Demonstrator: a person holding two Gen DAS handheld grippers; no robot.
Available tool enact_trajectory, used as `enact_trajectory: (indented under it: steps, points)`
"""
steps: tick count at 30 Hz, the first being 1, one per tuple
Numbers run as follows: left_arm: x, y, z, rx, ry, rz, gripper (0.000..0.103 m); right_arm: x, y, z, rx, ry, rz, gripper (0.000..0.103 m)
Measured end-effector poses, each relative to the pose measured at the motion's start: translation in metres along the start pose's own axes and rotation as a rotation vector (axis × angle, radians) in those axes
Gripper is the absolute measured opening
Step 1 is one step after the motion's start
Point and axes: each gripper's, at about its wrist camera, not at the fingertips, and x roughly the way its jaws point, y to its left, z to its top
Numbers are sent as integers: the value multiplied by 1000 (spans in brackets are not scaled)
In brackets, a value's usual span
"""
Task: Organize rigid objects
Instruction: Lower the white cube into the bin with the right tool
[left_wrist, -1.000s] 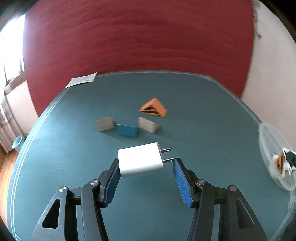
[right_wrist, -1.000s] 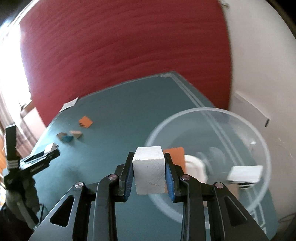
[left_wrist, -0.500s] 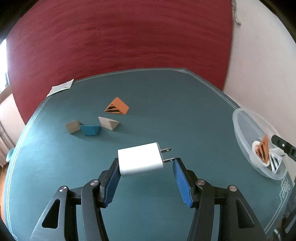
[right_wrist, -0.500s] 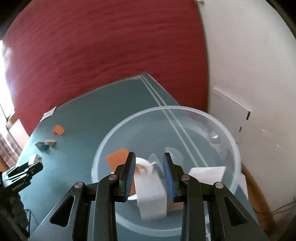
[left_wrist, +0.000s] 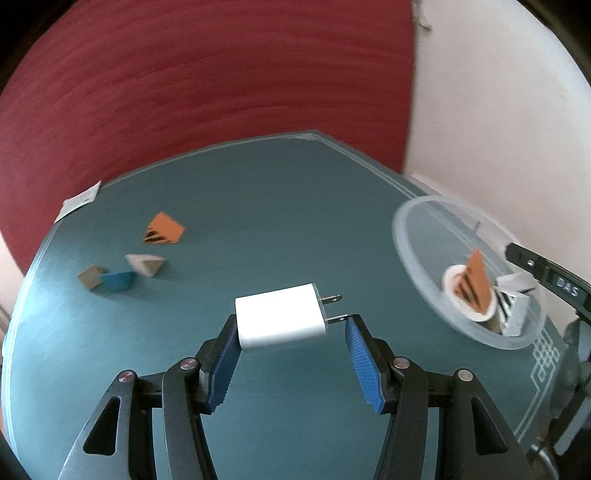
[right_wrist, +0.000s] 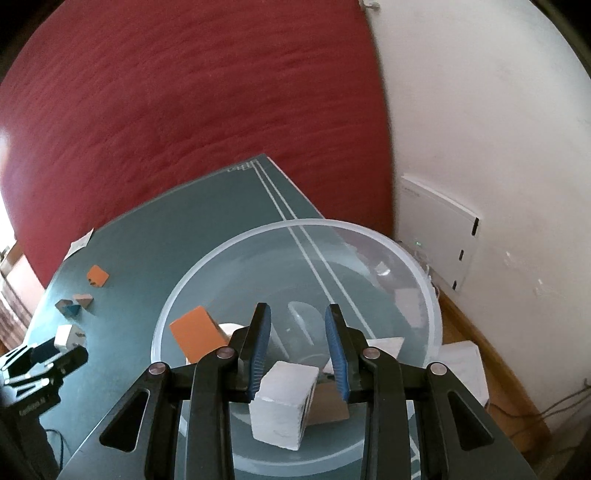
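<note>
My left gripper (left_wrist: 291, 320) is shut on a white plug charger (left_wrist: 280, 317), held above the teal table (left_wrist: 277, 206); one pad presses its body, the other its prongs. To its right stands a clear plastic bowl (left_wrist: 400, 236). My right gripper (right_wrist: 297, 308) hangs over that bowl (right_wrist: 221, 251) with its jaws apart and nothing between the tips. A white block (right_wrist: 284, 398) lies tilted inside the bowl just under the fingers, beside an orange piece (right_wrist: 195, 332). The left gripper (right_wrist: 48, 354) shows at the lower left of the right wrist view.
On the table's left side lie an orange striped wedge (left_wrist: 164, 229), a white wedge (left_wrist: 146, 264), a blue piece (left_wrist: 118, 280) and a tan piece (left_wrist: 90, 276). A paper slip (left_wrist: 79, 199) sits at the far edge. A red curtain and white wall stand behind.
The right gripper moved over the bowl, and the white block left its jaws and dropped inside. The left gripper swung right with the charger, bringing the bowl nearer.
</note>
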Motion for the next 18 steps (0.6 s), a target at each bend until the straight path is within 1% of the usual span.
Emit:
enact_trajectory:
  steps: [11,18]
  points:
    - [5,-45,11,107,-5,-91,60,-3,-9,2,33,-23,-8,32]
    - [16,-72,17,175,-6,-121,60,-7,-12,5,40,-47,-7,32]
